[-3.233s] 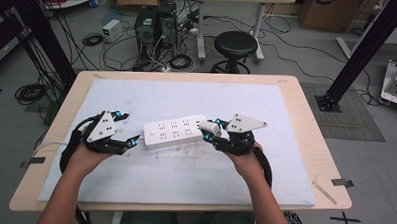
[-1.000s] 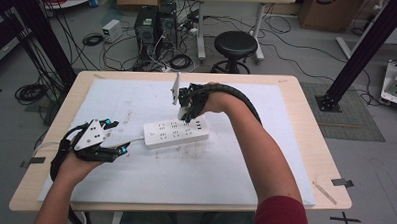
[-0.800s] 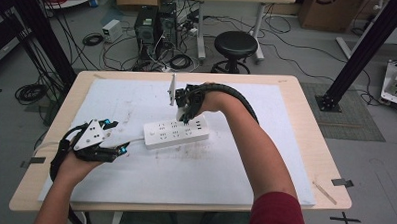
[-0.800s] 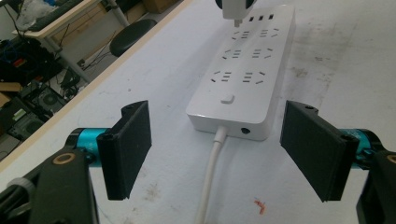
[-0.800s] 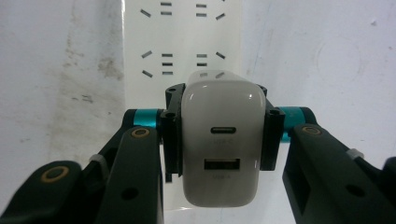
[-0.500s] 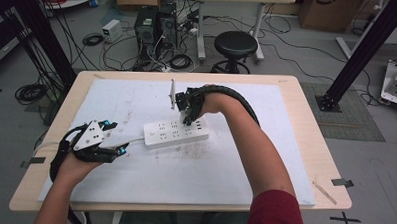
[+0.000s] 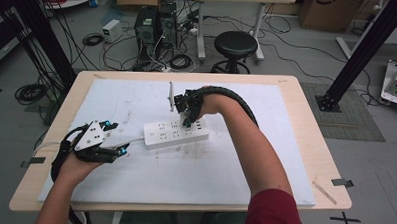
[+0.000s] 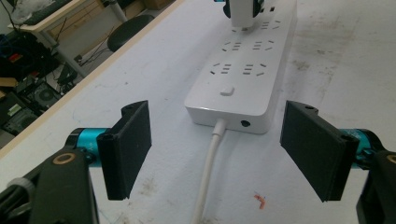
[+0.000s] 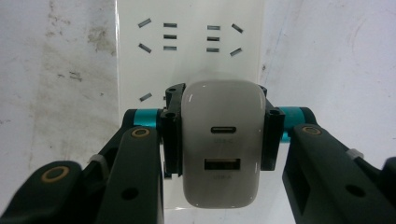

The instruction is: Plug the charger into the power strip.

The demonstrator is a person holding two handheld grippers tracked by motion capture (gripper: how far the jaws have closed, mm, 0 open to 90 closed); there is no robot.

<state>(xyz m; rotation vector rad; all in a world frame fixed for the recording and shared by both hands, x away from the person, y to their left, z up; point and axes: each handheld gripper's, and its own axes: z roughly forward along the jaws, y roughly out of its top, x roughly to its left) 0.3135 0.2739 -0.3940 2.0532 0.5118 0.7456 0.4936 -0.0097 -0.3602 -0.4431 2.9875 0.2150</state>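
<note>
The right claw (image 9: pixel 218 135) grips the white two-port USB charger block (image 9: pixel 220 144) squarely over the white plastic power strip (image 7: pixel 175 133) mid-tabletop, aligning prongs with sockets, while the left claw (image 8: pixel 219 154) waits wide open, empty, at its cord end.

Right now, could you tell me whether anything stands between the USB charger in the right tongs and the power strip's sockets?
Nothing visible does. The right tongs hold the white USB charger directly over the white power strip, and the sockets around it are bare. The left tongs stand open at the strip's cord end, clear of it.
</note>
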